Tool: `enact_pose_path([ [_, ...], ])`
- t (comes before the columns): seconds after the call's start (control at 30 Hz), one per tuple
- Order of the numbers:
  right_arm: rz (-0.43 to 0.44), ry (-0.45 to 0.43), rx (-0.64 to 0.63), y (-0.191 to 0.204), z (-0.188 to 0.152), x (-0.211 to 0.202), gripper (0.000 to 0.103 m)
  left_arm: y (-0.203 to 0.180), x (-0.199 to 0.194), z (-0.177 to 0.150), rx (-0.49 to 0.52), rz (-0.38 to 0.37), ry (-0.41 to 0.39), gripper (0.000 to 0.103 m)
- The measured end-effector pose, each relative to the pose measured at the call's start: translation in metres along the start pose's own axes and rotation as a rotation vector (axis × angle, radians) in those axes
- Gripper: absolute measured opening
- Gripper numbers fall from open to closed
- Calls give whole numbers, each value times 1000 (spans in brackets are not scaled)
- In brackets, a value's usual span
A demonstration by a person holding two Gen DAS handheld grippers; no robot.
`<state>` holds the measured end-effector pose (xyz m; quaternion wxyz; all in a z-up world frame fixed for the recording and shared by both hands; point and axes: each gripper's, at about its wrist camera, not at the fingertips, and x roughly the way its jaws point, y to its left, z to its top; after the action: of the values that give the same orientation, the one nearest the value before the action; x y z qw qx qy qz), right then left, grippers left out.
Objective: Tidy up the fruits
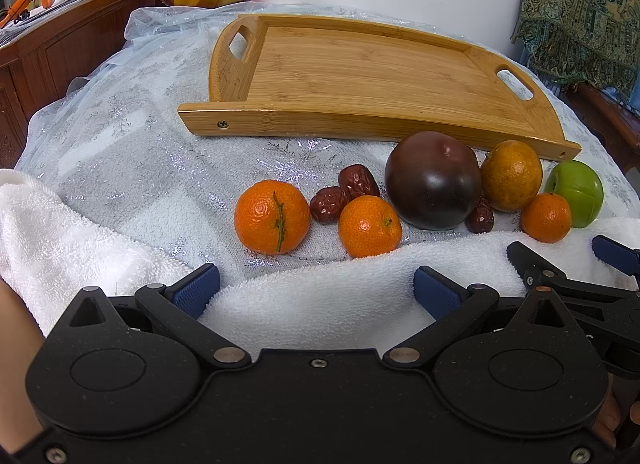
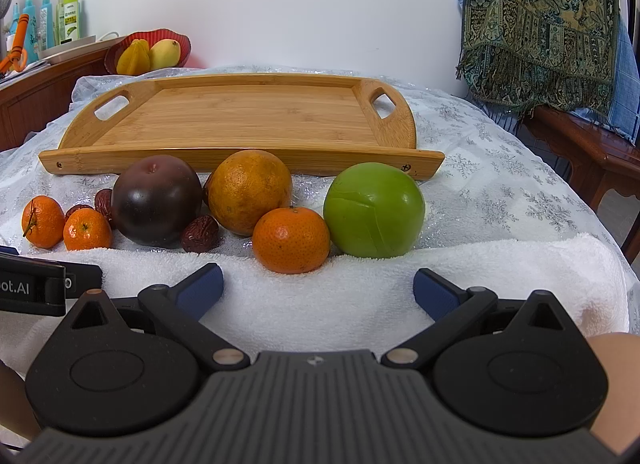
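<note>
A bamboo tray (image 2: pixel 248 120) with two cut-out handles was seen lying toward the far edge of the tabletop (image 2: pixel 500 192), which was covered by a sheer white cloth with silver snowflake print. The tray's inside held nothing. A folded white towel (image 2: pixel 360 296) was laid along the near edge.

The fruits were gathered in a row between the tray and the towel. At the right end a green apple (image 2: pixel 374 210) was set just beside a small mandarin (image 2: pixel 291 239), which rested on the towel's edge. Behind that mandarin a larger, duller orange (image 2: pixel 250 190) was placed, touching or nearly touching a dark purple fruit, possibly a plum (image 2: pixel 156 200). A dried red date (image 2: pixel 200 239) lay in front, between these two. Further left, two more red dates (image 1: pixel 344 192) and two mandarins were found, one with a green stem across it (image 1: pixel 272 222) and one plain (image 1: pixel 370 226).

The left gripper (image 1: pixel 316 292) was held low over the towel near the front edge, its blue-padded fingers (image 1: pixel 198 290) spread wide apart and holding nothing. The right gripper (image 2: pixel 318 290) was likewise held over the towel, fingers apart and empty, with the small mandarin just beyond them.

Off the tabletop's far left corner, a red bowl (image 2: pixel 120 49) of yellow fruit was seen on a wooden cabinet (image 1: pixel 60 48).
</note>
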<state>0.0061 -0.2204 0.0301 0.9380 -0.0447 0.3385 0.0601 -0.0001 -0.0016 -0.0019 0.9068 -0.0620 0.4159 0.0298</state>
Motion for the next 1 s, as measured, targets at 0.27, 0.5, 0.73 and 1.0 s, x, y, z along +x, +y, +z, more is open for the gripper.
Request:
enact_pose_path([
  [0.27, 0, -1, 0, 0, 0, 0, 103, 0, 0, 0, 0, 0, 0, 103],
  [0.5, 0, -2, 0, 0, 0, 0, 103, 0, 0, 0, 0, 1, -1, 103],
  [0.73, -2, -2, 2, 1, 0, -1, 103, -1, -3, -1, 7, 7, -16, 103],
  [1.0, 0, -19, -4, 0, -1, -3, 103, 1, -6, -6, 47, -20, -66, 103],
])
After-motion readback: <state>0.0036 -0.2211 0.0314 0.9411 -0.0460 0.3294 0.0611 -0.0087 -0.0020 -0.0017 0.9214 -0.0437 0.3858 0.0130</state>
